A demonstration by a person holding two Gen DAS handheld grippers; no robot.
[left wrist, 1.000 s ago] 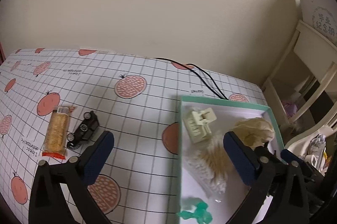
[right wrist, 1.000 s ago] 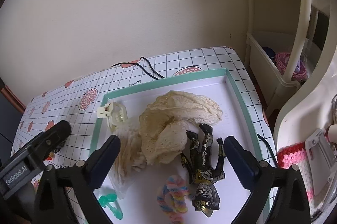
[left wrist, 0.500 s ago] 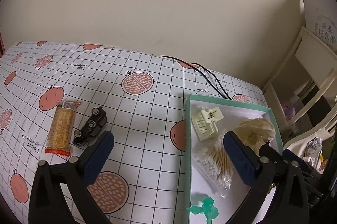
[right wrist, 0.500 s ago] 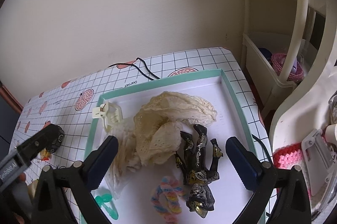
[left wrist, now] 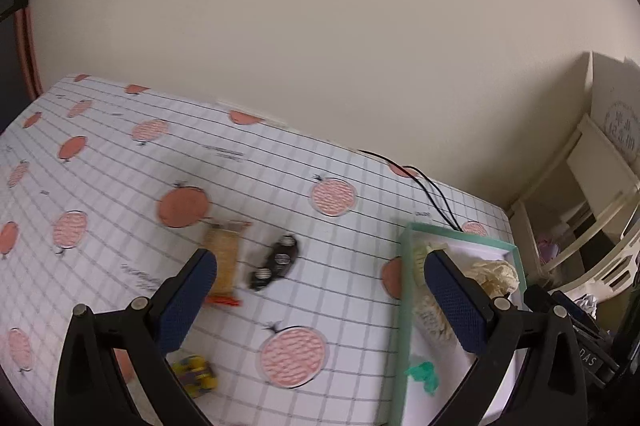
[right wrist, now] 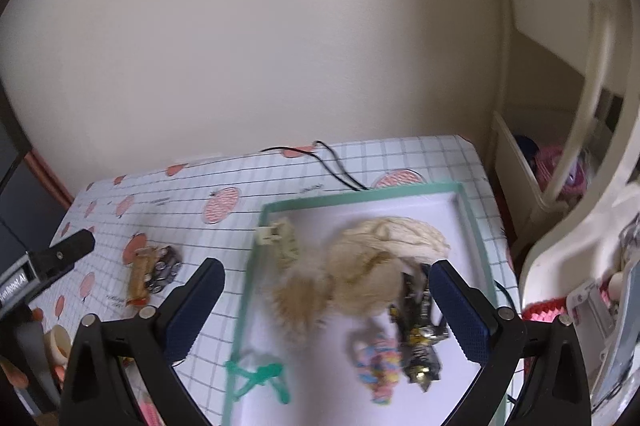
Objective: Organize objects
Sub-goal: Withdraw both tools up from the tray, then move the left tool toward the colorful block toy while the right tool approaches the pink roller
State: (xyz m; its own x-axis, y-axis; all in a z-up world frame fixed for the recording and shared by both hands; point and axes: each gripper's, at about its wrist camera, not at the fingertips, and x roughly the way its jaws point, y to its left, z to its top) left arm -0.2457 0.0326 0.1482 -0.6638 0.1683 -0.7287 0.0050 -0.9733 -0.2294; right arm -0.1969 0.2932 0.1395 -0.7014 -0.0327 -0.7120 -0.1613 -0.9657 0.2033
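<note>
On the checked tablecloth lie a wrapped biscuit bar (left wrist: 223,260) and a small black toy car (left wrist: 275,263) side by side; a yellow toy car (left wrist: 195,376) sits nearer me. My left gripper (left wrist: 320,302) hangs open above them, empty. The green-rimmed white tray (right wrist: 464,204) holds a cream hair clip (right wrist: 280,240), cream lace cloth (right wrist: 384,250), a bag of cotton swabs (right wrist: 298,302), a green plastic piece (right wrist: 260,376), a pastel twisted tie (right wrist: 380,362) and a black-gold figure (right wrist: 418,342). My right gripper (right wrist: 326,306) is open over the tray, holding nothing.
A black cable (left wrist: 428,186) runs from the wall to the tray's far corner. White shelving (right wrist: 560,130) with pink yarn stands right of the table. A roll of tape (right wrist: 56,340) lies at the near left. The wall is close behind the table.
The left gripper has swung left, from over the tray's edge to over the biscuit bar and black car. The right gripper pulled back and up a little; both stayed open.
</note>
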